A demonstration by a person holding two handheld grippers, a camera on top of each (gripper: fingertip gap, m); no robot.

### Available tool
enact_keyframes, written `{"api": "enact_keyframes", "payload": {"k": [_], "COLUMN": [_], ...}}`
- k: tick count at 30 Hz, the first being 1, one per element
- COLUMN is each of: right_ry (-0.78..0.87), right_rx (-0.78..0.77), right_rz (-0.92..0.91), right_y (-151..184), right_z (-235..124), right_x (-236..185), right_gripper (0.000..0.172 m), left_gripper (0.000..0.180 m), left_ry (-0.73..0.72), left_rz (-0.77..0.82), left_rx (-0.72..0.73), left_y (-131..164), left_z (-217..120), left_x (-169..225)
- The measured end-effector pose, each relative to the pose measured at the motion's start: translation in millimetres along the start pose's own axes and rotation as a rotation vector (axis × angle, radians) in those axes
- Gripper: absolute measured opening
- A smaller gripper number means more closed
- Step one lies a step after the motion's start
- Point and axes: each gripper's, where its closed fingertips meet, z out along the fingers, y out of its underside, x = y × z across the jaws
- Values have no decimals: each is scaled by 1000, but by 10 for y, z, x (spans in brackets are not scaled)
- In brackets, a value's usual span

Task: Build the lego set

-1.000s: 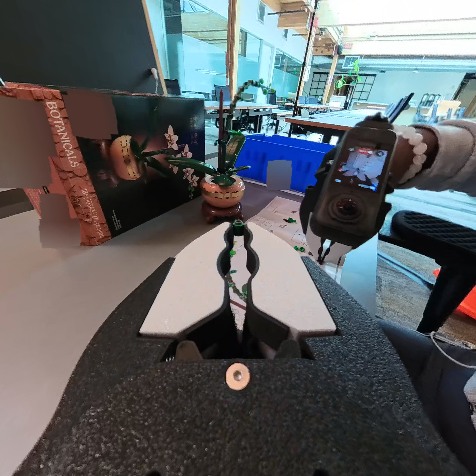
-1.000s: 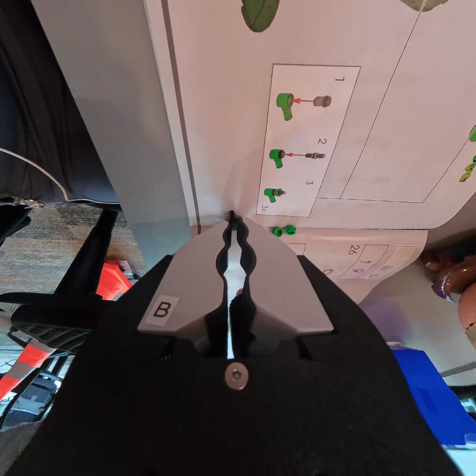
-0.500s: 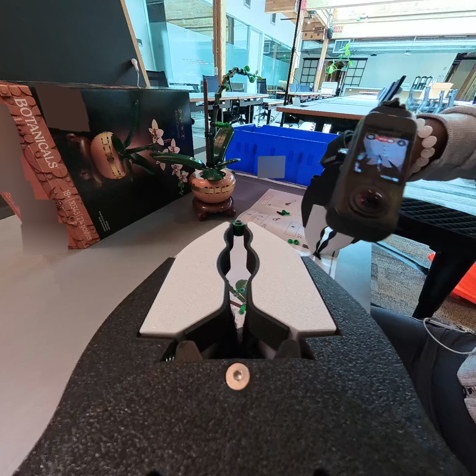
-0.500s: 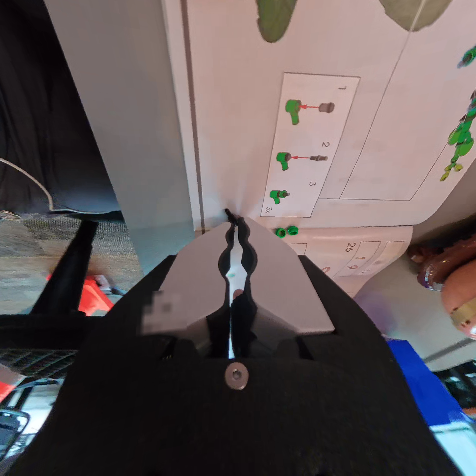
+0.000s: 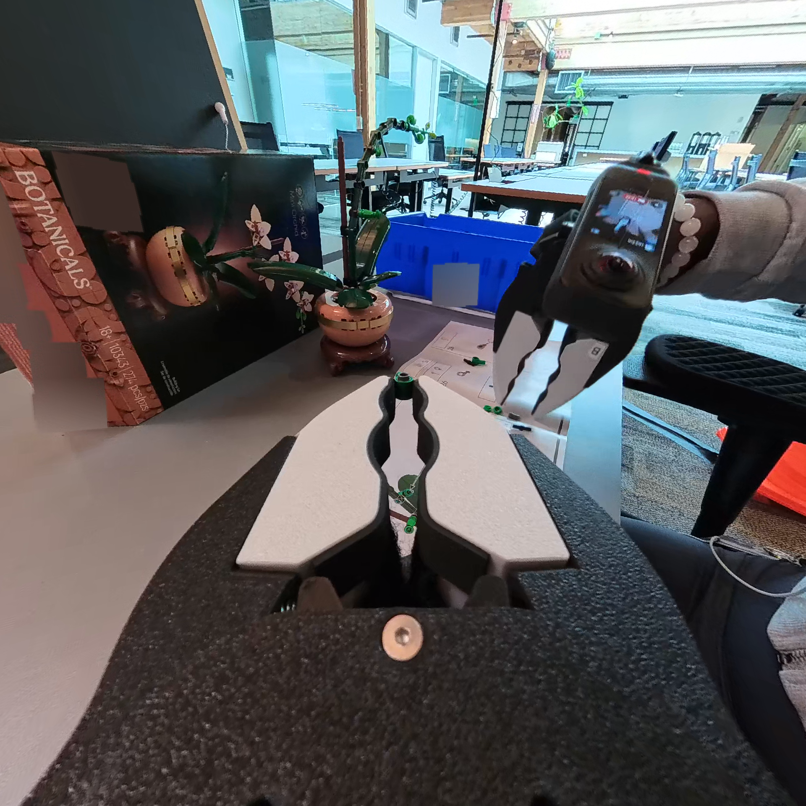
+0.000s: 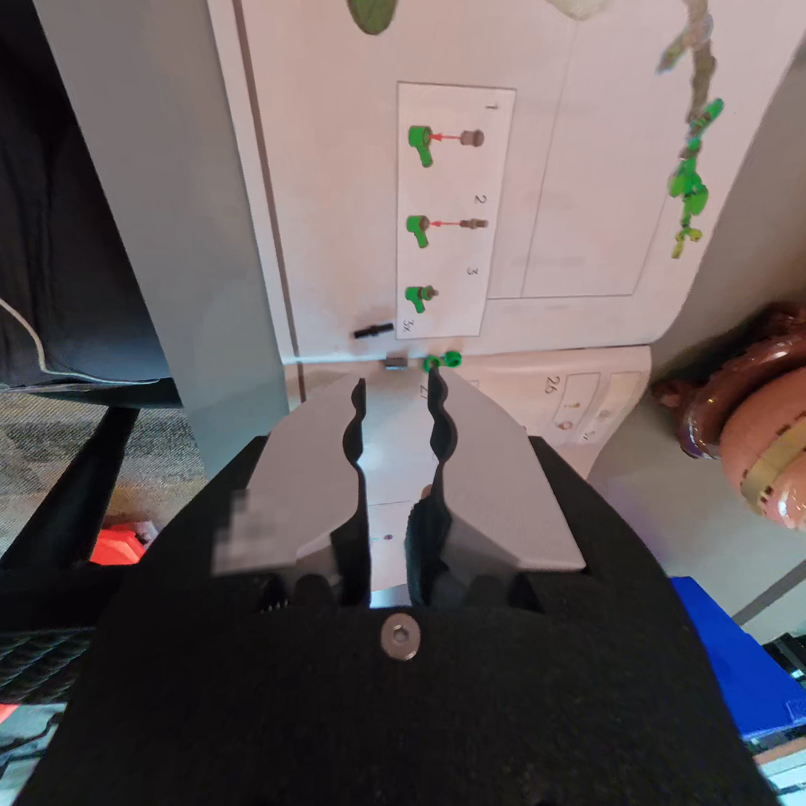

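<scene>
My left gripper (image 5: pixel 403 384) is shut on a small green connector piece (image 5: pixel 403 389) with a grey insert, held at the fingertips above the grey table (image 5: pixel 131 479). My right gripper (image 6: pixel 396 380) is open and empty, tips down just over the instruction sheet (image 6: pixel 331 174). It also shows in the left wrist view (image 5: pixel 521 405). On the sheet just ahead of its tips lie a black pin (image 6: pixel 373 330), a small grey piece (image 6: pixel 396 362) and a green connector piece (image 6: pixel 442 360). The right fingertip (image 6: pixel 432 384) is close beside that green piece.
A brick-built orchid in a pink pot (image 5: pixel 353 316) stands behind the sheet, next to its dark box (image 5: pixel 174 270). A blue bin (image 5: pixel 436 257) is at the back. Another green piece (image 5: pixel 475 361) lies on the sheet. The table edge and a black chair (image 5: pixel 741 392) are at the right. The tips of one gripper are about 20 centimeters away from the tips of the other.
My right gripper was shut on the black pin at its tips; it has opened and the pin now lies on the sheet. My left gripper still grips the green piece.
</scene>
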Motion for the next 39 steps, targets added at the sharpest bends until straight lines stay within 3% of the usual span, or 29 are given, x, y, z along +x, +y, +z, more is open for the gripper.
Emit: {"api": "enact_keyframes", "payload": {"k": [5,10,15,20,27,39], "right_ry": [-37,-195,2,167,110,103], "right_rx": [289,428,576,600,605,568], "right_rz": [41,606,894,920,993,907], "right_y": [-252,-194,-75,-47,-44,-66], "right_z": [-184,-261,-171,-37,71,32], "right_x": [-23,-99,-96,-37,-31,-45], "right_gripper": [16,15,11,3,10,7], "left_gripper": [6,6,6,6,6,6], "left_ry": [4,6,8,41,70,73], "left_rz": [-4,-9,-4,-21,-67,-78], "left_rx": [3,10,-7,-9,-24,-35], "left_y": [0,-11,23,49,111,150], "left_z": [6,6,10,22,56,79], "left_x": [7,23,33,87,112,114]}}
